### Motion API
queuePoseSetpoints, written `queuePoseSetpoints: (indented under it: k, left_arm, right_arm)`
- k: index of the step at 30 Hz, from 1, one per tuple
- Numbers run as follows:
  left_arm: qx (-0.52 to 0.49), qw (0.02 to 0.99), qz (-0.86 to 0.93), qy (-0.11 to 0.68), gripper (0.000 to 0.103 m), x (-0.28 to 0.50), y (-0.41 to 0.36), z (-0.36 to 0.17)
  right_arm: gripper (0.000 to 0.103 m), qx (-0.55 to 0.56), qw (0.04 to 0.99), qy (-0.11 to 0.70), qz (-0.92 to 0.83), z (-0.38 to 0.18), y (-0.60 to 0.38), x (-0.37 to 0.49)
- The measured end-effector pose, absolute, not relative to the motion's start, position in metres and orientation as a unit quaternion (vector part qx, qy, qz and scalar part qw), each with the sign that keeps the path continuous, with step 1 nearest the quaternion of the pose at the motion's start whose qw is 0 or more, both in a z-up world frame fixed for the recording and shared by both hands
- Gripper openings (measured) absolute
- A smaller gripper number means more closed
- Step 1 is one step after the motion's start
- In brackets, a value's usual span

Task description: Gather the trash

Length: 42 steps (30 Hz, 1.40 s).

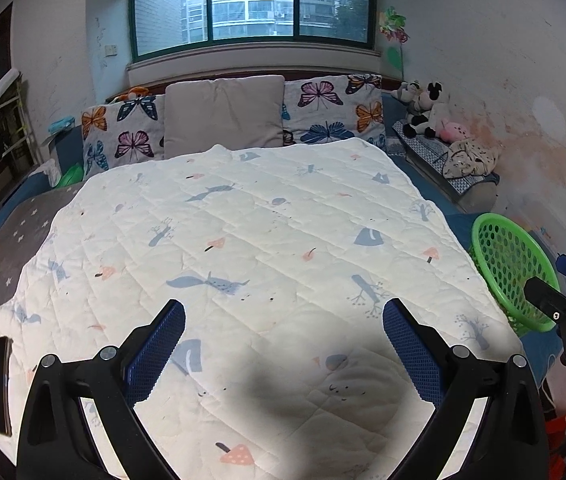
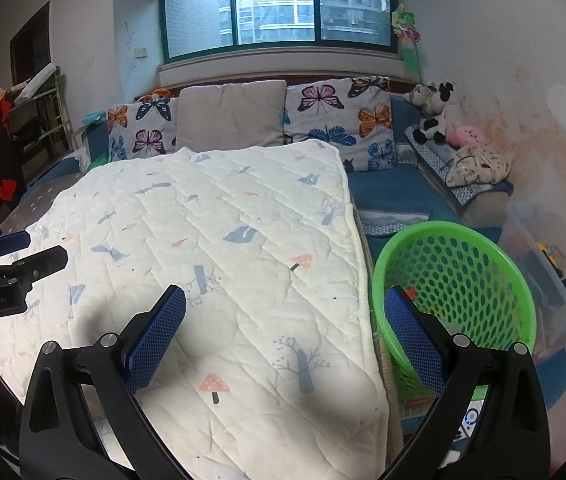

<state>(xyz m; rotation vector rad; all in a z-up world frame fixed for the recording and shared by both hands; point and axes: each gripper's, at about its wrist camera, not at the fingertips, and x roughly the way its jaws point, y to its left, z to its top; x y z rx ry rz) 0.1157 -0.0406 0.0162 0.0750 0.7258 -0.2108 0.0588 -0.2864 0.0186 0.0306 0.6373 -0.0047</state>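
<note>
Left gripper (image 1: pixel 283 316) and right gripper (image 2: pixel 285 304), jaws spread wide and empty, hover above the white quilted patterned blanket (image 1: pixel 243 240). The round green perforated plastic basket (image 2: pixel 455 292) stands right of the blanket's edge, just beside the right gripper's right finger.

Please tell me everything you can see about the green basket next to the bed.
The green basket is round, of bright plastic as it looks, with walls full of small holes and a smooth rim. It stands at the right side of the bed, tilted a little, against the edge of the white quilt. Something small and red shows inside; I cannot tell what. The right gripper, open, hangs near its rim.
</note>
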Motion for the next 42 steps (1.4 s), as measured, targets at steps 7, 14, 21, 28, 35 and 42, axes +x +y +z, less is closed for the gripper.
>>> queuePoseSetpoints:
  k: [7,14,21,28,35,42]
  left_arm:
    - [0.031,0.931,-0.097,0.35,0.096,0.112,-0.032,0.018]
    - [0.026,0.932,-0.091,0.349,0.096,0.11,-0.026,0.018]
    - [0.022,0.934,-0.085,0.345,0.096,0.108,-0.019,0.019]
    - [0.022,0.934,-0.082,0.346,0.096,0.107,-0.017,0.018]
    - [0.021,0.934,-0.081,0.347,0.096,0.107,-0.016,0.017]
    - [0.021,0.935,-0.081,0.346,0.096,0.106,-0.015,0.017]
  right_arm:
    - [0.099,0.01,0.951,0.309,0.003,0.021,-0.278,0.059]
    - [0.099,0.008,0.951,0.309,0.006,0.02,-0.273,0.06]
    - [0.099,0.008,0.951,0.31,0.008,0.02,-0.271,0.06]
    - [0.099,0.008,0.95,0.312,0.006,0.018,-0.27,0.061]
    - [0.099,0.011,0.95,0.312,0.007,0.017,-0.27,0.062]
    - [0.099,0.012,0.949,0.314,0.009,0.016,-0.272,0.062]
